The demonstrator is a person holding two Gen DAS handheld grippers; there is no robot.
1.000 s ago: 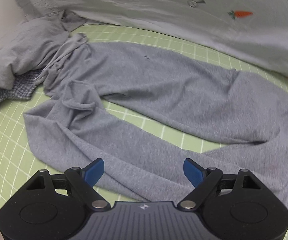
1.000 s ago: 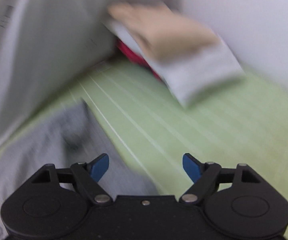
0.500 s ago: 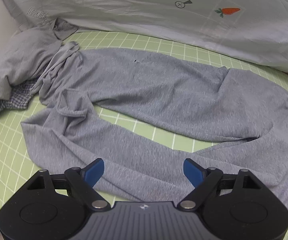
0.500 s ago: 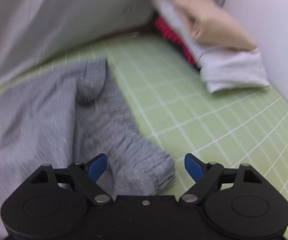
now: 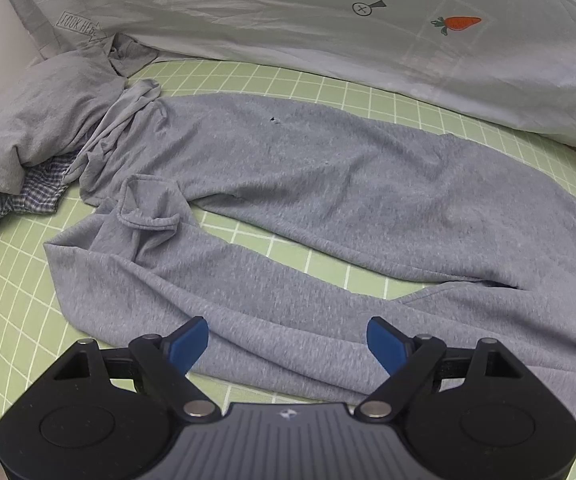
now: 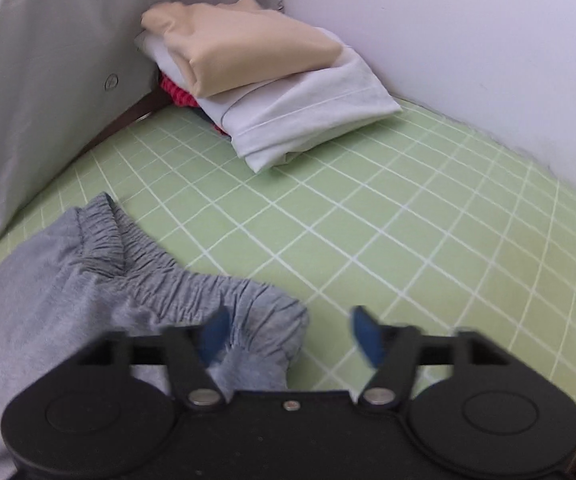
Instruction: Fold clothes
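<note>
I've got the grey sweatpants (image 5: 328, 208) spread flat across the green grid mat (image 5: 15, 312), legs splayed in a V, waistband end toward my right; left gripper (image 5: 288, 340) hovers over the near leg, blue fingers (image 5: 187, 340) spread wide, holding nothing; I can't tell if they touch the cloth; right gripper (image 6: 288, 332) sits at the elastic waistband (image 6: 175, 280), fingers apart, the bunched corner of the waistband between them but not pinched; right view is a bit blurred at the tips; crumpled grey garment (image 5: 39, 120) and a checked cloth (image 5: 27, 200) lie at the far left, touching the pant cuff; pale sheet with a carrot print (image 5: 456, 23) runs along the back edge; folded stack (image 6: 255, 76), beige on white on red, sits in the far right corner, well apart from the pants
</note>
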